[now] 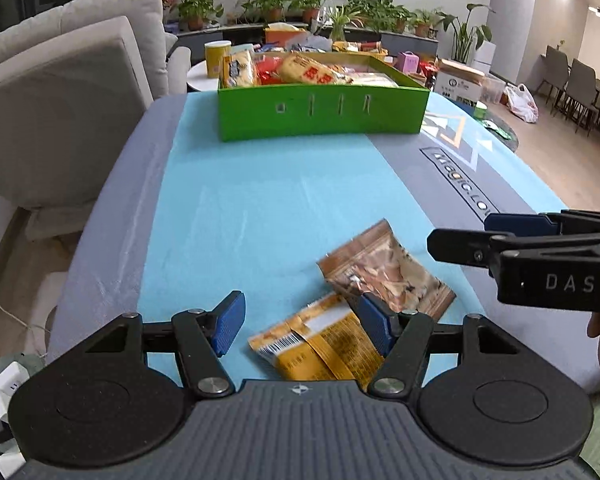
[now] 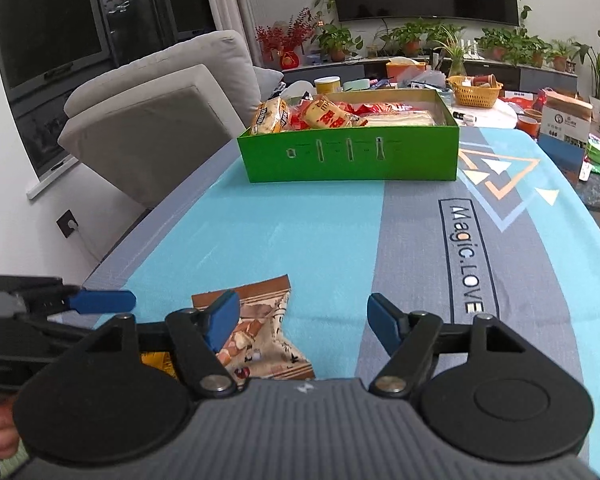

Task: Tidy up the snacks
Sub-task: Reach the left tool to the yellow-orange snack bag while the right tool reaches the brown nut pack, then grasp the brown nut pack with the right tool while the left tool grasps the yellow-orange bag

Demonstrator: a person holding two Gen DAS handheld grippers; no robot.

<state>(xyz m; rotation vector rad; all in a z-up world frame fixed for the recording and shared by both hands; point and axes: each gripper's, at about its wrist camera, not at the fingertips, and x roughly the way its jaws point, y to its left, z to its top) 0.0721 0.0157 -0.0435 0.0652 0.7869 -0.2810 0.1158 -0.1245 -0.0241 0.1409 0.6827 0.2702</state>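
Note:
Two snack packets lie on the blue tablecloth near its front edge. The yellow packet rests flat between the fingers of my left gripper, which is open; the left pad stands clear of it. A brown packet lies just beyond, partly over the yellow one. My right gripper comes in from the right, beside the brown packet. In the right wrist view my right gripper is open over the cloth, and its left finger covers part of the brown packet. The green box at the far end holds several snacks.
Grey sofa cushions flank the table's left side. Behind the box a round white table carries a yellow basket, cups and boxes. A power strip lies on the floor at lower left. A hand grips the left handle.

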